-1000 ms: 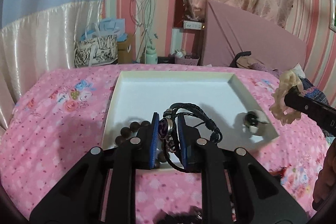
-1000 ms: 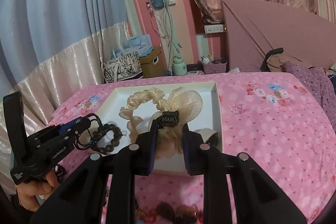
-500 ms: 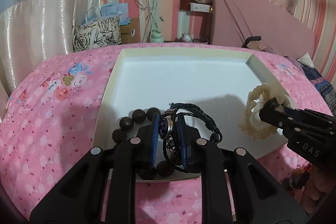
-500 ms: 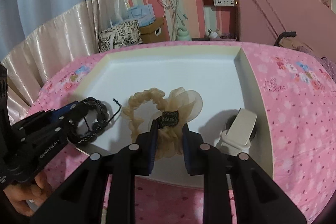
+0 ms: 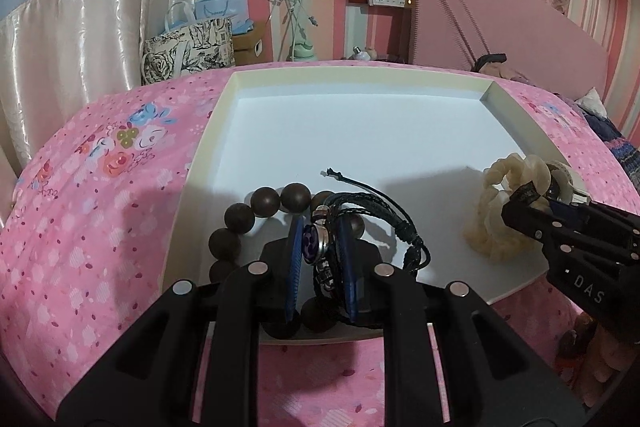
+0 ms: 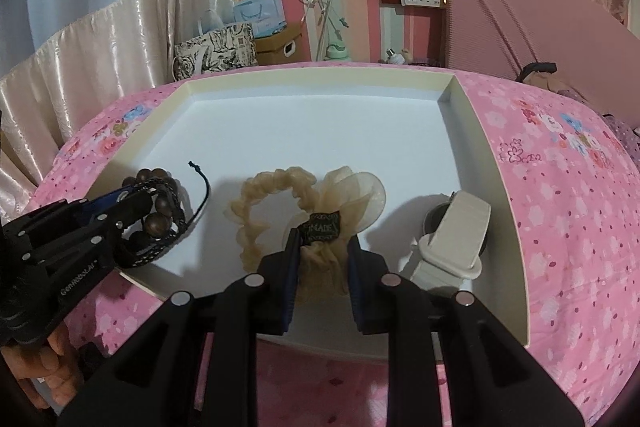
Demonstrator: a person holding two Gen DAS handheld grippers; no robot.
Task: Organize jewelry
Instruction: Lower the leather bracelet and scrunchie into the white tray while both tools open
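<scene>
Resting on a pink floral bedspread [image 5: 100,235], a shallow cream-rimmed white tray [image 5: 352,131] fills the middle of both views. At the lower centre of the left wrist view, the left gripper [image 5: 320,259] is closed on a black braided leather bracelet with a round blue charm [image 5: 360,223], which lies over a bracelet of large dark brown wooden beads [image 5: 256,211] on the tray floor near its lower left corner. In the right wrist view, the right gripper [image 6: 322,267] pinches a cream gauzy scrunchie with a small black label [image 6: 304,211] at the lower centre of the tray. Just right of it sits a cream-strapped wristwatch [image 6: 452,235], close to the tray's right wall.
</scene>
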